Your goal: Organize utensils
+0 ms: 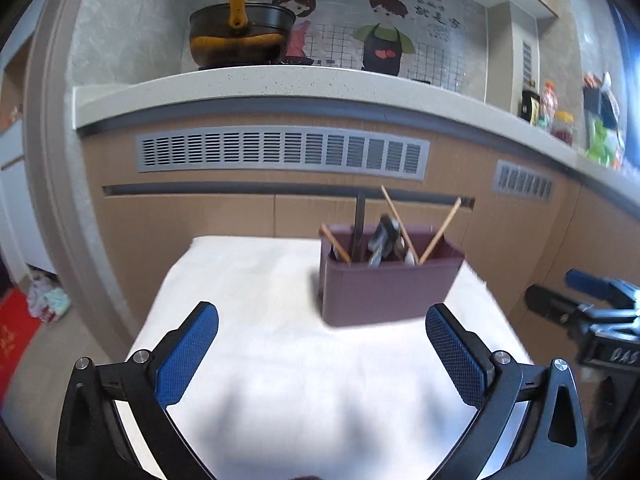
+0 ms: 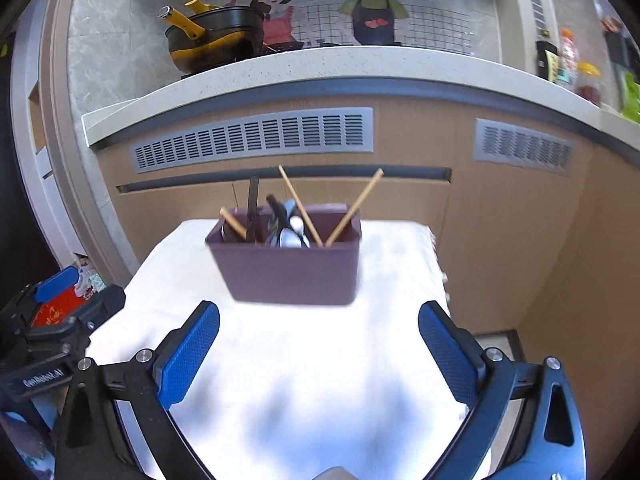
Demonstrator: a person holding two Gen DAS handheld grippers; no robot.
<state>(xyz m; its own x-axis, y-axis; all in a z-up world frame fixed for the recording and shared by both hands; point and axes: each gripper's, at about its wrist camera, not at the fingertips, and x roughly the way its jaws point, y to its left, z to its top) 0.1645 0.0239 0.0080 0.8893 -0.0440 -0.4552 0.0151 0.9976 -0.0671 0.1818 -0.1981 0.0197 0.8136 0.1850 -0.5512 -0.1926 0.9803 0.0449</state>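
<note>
A maroon utensil holder (image 1: 390, 284) stands on a white-clothed table (image 1: 260, 360); it also shows in the right wrist view (image 2: 288, 272). In it stand wooden chopsticks (image 1: 440, 232), a dark handled utensil (image 1: 360, 220) and metal spoons (image 1: 382, 240). The chopsticks (image 2: 354, 208) and the spoons (image 2: 290, 232) show in the right wrist view too. My left gripper (image 1: 322, 320) is open and empty, short of the holder. My right gripper (image 2: 319, 318) is open and empty, just in front of the holder. Each gripper shows at the other view's edge: the right one (image 1: 592, 312), the left one (image 2: 60, 320).
Behind the table is a brown cabinet front with grey vents (image 1: 280, 152) under a pale counter (image 1: 280, 88). A black and yellow pot (image 1: 240, 36) sits on the counter. Bottles and jars (image 1: 560, 112) stand at the right. A red mat (image 1: 16, 336) lies on the floor at the left.
</note>
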